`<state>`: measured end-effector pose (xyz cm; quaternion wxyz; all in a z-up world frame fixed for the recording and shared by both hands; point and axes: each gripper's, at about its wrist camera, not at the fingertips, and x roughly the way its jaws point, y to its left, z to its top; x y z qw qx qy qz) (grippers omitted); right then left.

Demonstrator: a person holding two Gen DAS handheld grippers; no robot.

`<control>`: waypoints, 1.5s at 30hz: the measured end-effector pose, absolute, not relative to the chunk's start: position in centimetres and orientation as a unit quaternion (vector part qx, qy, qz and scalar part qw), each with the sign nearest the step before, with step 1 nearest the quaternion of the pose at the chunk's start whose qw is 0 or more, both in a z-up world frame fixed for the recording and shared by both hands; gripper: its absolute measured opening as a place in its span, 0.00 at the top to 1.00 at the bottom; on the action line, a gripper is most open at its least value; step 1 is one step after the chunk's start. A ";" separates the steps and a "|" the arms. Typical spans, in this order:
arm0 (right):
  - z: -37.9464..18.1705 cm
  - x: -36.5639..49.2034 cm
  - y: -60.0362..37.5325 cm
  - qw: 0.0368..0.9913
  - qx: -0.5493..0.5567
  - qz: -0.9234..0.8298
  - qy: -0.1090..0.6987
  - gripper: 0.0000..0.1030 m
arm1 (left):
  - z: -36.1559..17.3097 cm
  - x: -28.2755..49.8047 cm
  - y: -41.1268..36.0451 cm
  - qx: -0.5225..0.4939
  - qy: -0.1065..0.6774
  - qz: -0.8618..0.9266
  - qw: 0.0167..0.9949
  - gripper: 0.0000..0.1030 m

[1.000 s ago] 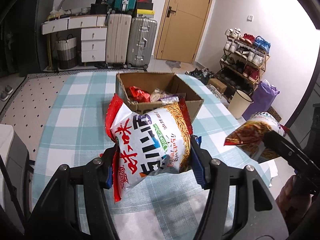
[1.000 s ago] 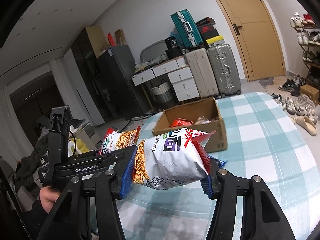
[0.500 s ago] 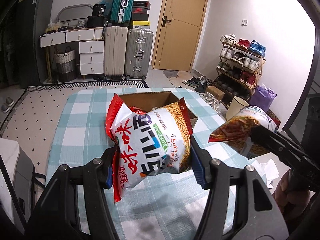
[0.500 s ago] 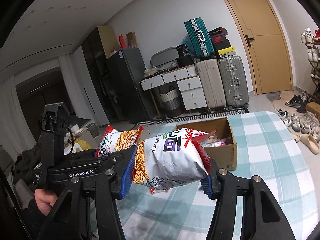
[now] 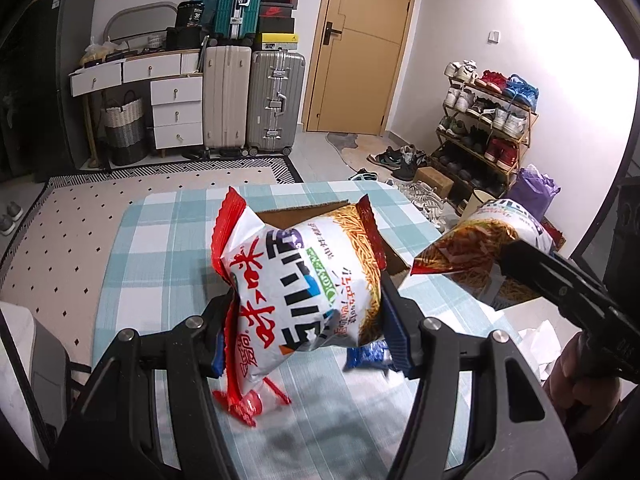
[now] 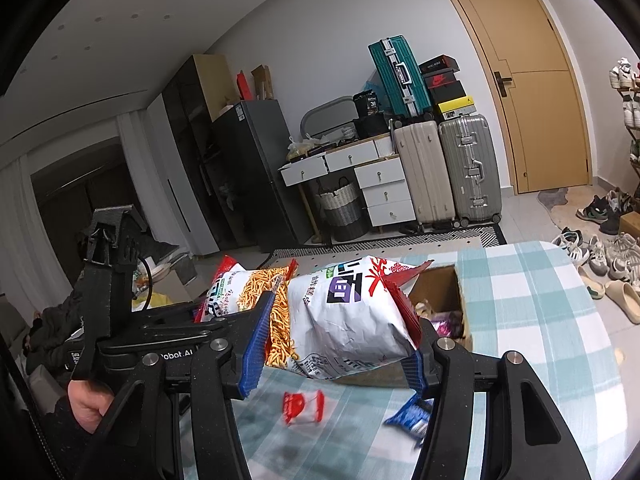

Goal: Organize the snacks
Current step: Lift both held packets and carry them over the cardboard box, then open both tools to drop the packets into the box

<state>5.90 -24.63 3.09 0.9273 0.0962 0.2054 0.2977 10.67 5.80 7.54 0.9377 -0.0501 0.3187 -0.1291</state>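
Observation:
My left gripper (image 5: 306, 330) is shut on a white and red noodle snack bag (image 5: 296, 284), held in the air above the checked table (image 5: 152, 248). My right gripper (image 6: 336, 344) is shut on a second bag of the same kind (image 6: 344, 312); this bag (image 5: 488, 252) also shows at the right of the left wrist view. An open cardboard box (image 6: 444, 292) with several snacks inside stands on the table behind both bags, mostly hidden. A small red packet (image 6: 302, 406) and a blue packet (image 6: 412, 420) lie on the cloth below the grippers.
A hand (image 6: 86, 404) grips the left tool (image 6: 108, 320) at the left of the right wrist view. Crumpled white paper (image 5: 540, 340) lies at the table's right edge. Suitcases (image 5: 252, 100), a white drawer unit (image 5: 172, 108) and a shoe rack (image 5: 484, 120) stand beyond the table.
Both grippers have risen with their bags held, so the table and box sit lower in view. The red and blue packets on the cloth have come into sight beneath them.

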 end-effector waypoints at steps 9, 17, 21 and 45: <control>2.6 11.6 -24.8 0.926 0.092 0.294 0.220 0.46 | 6.4 15.8 4.1 -0.045 0.342 -0.131 0.929 0.44; 1.1 16.4 -24.4 0.922 0.085 0.295 0.236 0.46 | 4.6 22.6 2.6 -0.036 0.361 -0.132 0.923 0.44; 0.2 18.6 -24.0 0.919 0.083 0.296 0.246 0.46 | 3.7 25.3 2.3 -0.032 0.370 -0.131 0.919 0.44; -4.7 25.9 -24.0 0.917 0.069 0.280 0.275 0.32 | -2.9 34.5 2.1 -0.016 0.411 -0.114 0.904 0.23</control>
